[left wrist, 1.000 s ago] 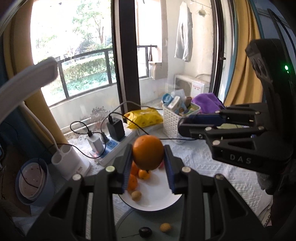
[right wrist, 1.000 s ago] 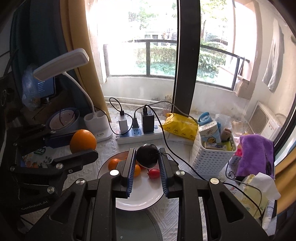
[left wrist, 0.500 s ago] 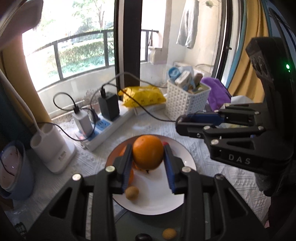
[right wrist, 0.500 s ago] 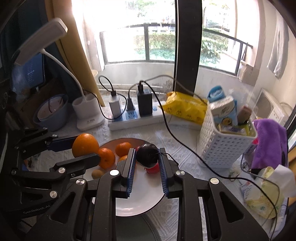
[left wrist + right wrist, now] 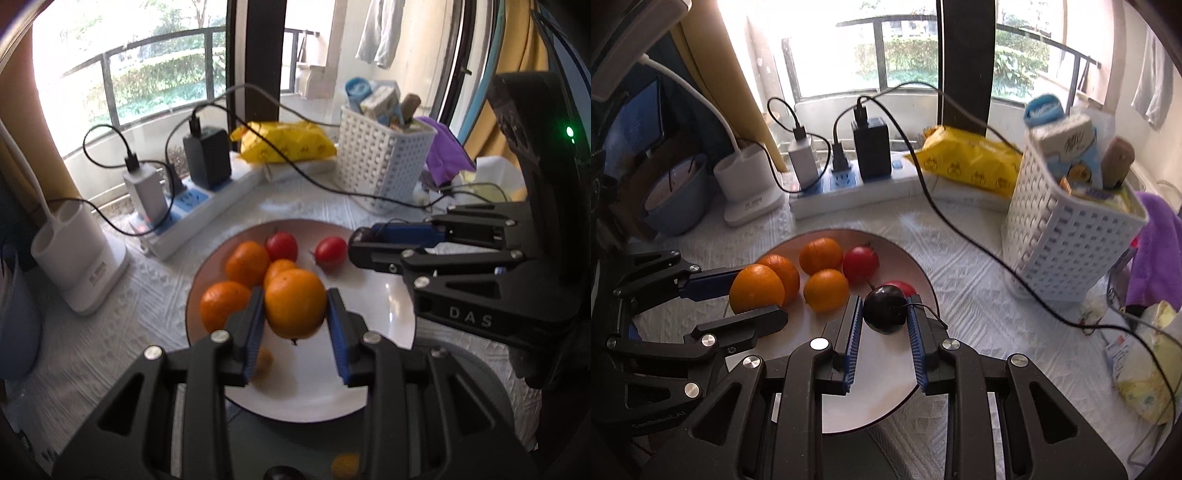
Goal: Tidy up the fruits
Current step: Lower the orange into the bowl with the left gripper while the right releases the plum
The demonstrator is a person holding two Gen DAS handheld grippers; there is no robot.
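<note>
- My left tool [image 5: 295,310] is clamped on an orange [image 5: 294,308], held over the near-left part of the white plate [image 5: 388,291] on the counter [image 5: 960,258].
- My right tool [image 5: 884,314] is closed tight on a dark round fruit [image 5: 885,309] with a thin stem, poised over the plate's right side, just in front of a red tomato [image 5: 900,286].
- The plate already carries three smaller oranges [image 5: 820,255] and a second tomato [image 5: 860,264].
- The step in hand looks like delivery: both fruits hang above the dish, neither plainly resting on it.
- Next, I judge, each tool should sink onto a bare patch of plate and open gently, so the round fruit does not roll off the rim.
</note>
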